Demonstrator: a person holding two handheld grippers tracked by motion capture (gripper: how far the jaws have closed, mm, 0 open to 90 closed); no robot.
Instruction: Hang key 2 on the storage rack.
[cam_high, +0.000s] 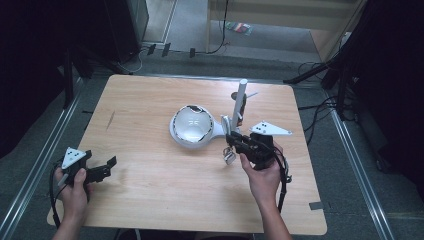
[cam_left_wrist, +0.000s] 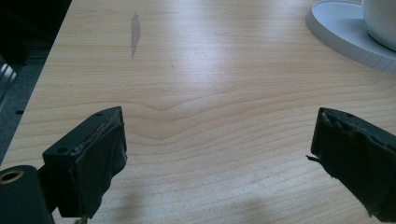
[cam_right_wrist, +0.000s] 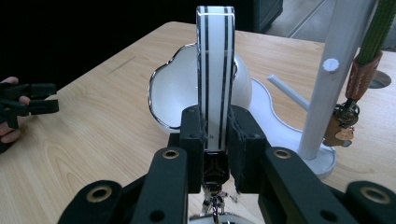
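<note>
A white strap (cam_right_wrist: 215, 70) is held tight by the right gripper (cam_right_wrist: 215, 135) beside the white stand (cam_high: 192, 125), while the left gripper (cam_left_wrist: 219, 154) is kept open over bare table (cam_left_wrist: 210, 93).

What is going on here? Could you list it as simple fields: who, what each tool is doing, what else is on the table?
who: a person with a gripper in each hand
right gripper: shut on a white strap with black stripes, clasp hanging below
left gripper: open, holding nothing, above bare wooden table
centre of table: white shell-shaped dish
beside dish: white stand with a small item hanging from it
</note>
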